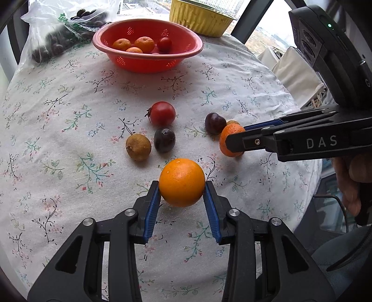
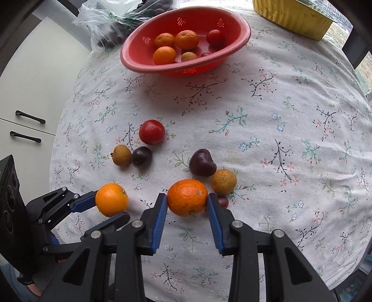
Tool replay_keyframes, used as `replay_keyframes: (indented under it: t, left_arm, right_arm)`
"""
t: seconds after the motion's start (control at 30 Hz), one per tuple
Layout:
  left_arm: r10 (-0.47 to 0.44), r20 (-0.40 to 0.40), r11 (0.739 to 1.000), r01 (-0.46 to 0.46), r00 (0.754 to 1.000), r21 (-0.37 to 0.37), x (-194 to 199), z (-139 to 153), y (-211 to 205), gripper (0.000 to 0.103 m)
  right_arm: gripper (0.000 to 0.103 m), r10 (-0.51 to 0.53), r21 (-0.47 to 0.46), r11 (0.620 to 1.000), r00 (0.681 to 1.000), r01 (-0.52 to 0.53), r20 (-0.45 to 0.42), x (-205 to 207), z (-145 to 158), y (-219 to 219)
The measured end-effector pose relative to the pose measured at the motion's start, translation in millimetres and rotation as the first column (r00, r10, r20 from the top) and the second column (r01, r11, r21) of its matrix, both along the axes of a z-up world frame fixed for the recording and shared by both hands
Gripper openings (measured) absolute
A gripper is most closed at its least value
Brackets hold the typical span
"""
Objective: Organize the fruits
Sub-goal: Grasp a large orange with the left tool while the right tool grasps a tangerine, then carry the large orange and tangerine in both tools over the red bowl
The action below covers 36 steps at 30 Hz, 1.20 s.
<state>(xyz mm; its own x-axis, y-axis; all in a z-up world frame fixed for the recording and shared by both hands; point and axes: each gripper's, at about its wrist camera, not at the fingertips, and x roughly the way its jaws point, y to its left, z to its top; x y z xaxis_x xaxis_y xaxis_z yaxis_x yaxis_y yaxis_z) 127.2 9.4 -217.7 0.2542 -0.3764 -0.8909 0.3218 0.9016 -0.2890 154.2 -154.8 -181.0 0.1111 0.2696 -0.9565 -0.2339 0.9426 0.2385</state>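
Fruits: 2 citrus pieces sit in the jaws, the others are split between the cloth and the red colander (image 2: 186, 67).
Left gripper (image 1: 182, 185): clenched on a smooth orange (image 1: 181, 182), both blue pads pressing its sides.
Right gripper (image 2: 187, 198): blue pads touch both sides of a dimpled mandarin (image 2: 187, 197), so it reads as grasping it; the mandarin appears to rest on the tablecloth (image 2: 279, 111).
Key relation: from either pair of jaws the colander lies toward 12 o'clock, well apart, across bare cloth.
Nearer hand: neither is clearly closer; the 2 grippers are side by side at the near edge.
Long axis: both held fruits are near round, so orientation hardly matters; the colander's oval runs roughly 9 to 3 o'clock.
Loose fruit near the right jaws: a tan longan (image 2: 223, 182) at 1 o'clock, a dark plum (image 2: 201, 162) at 12, a small dark fruit half hidden behind the right pad.
Loose fruit further out: a tomato (image 2: 151, 132), a second longan (image 2: 121, 155) and a dark round fruit (image 2: 141, 157), toward 11 o'clock.
In the colander: 3 mandarins, 1 tomato, 1 pale fruit, 1 partly hidden.
Writing: "DAS" on the right gripper's body, seen from the left wrist.
Beyond: a plastic bag (image 1: 58, 30) of dark fruit at 11 o'clock, a yellow foil tray (image 1: 200, 16) at 1.
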Motion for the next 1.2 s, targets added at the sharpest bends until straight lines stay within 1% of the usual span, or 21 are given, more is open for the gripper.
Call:
replay_keyframes:
  t: [0.13, 0.27, 0.43, 0.6, 0.73, 0.8, 0.9, 1.03, 1.1, 1.2]
  left_arm:
    - [0.006, 0.011, 1.0, -0.006, 1.0, -0.004, 3, 6, 2, 0.035]
    - [0.021, 0.03, 1.0, -0.021, 0.999, -0.01, 10, 15, 6, 0.035]
    - [0.046, 0.055, 0.999, -0.045, 0.997, -0.016, 23, 26, 12, 0.035]
    - [0.077, 0.097, 0.997, -0.075, 0.992, -0.02, 47, 43, 20, 0.035]
    - [0.107, 0.138, 0.994, -0.106, 0.985, -0.015, 79, 60, 29, 0.035]
    - [0.119, 0.155, 0.993, -0.12, 0.981, -0.008, 97, 66, 33, 0.035]
    - [0.124, 0.182, 0.992, -0.128, 0.975, 0.007, 128, 75, 35, 0.035]
    - [0.119, 0.198, 0.991, -0.128, 0.973, 0.034, 169, 76, 29, 0.035]
    - [0.115, 0.189, 0.991, -0.126, 0.975, 0.047, 187, 71, 25, 0.035]
    - [0.1, 0.165, 0.991, -0.113, 0.981, 0.073, 206, 56, 13, 0.035]
  right_arm:
    - [0.038, -0.017, 0.058, 0.998, 1.0, 0.016, 0.017, -3, 14, -5]
    - [0.038, -0.057, 0.099, 0.994, 0.998, 0.055, 0.016, 1, 24, -22]
    - [0.038, -0.116, 0.124, 0.986, 0.993, 0.113, 0.014, 12, 28, -38]
    - [0.038, -0.187, 0.146, 0.973, 0.981, 0.178, 0.051, 34, 42, -57]
    - [0.038, -0.258, 0.184, 0.954, 0.961, 0.238, 0.097, 63, 59, -77]
    - [0.038, -0.279, 0.2, 0.947, 0.953, 0.251, 0.122, 80, 68, -84]
    - [0.038, -0.284, 0.227, 0.942, 0.946, 0.246, 0.158, 106, 81, -82]
    - [0.038, -0.259, 0.268, 0.943, 0.943, 0.2, 0.207, 135, 93, -62]
    - [0.038, -0.233, 0.275, 0.946, 0.95, 0.172, 0.208, 147, 90, -48]
    - [0.038, -0.193, 0.263, 0.955, 0.962, 0.139, 0.191, 162, 78, -30]
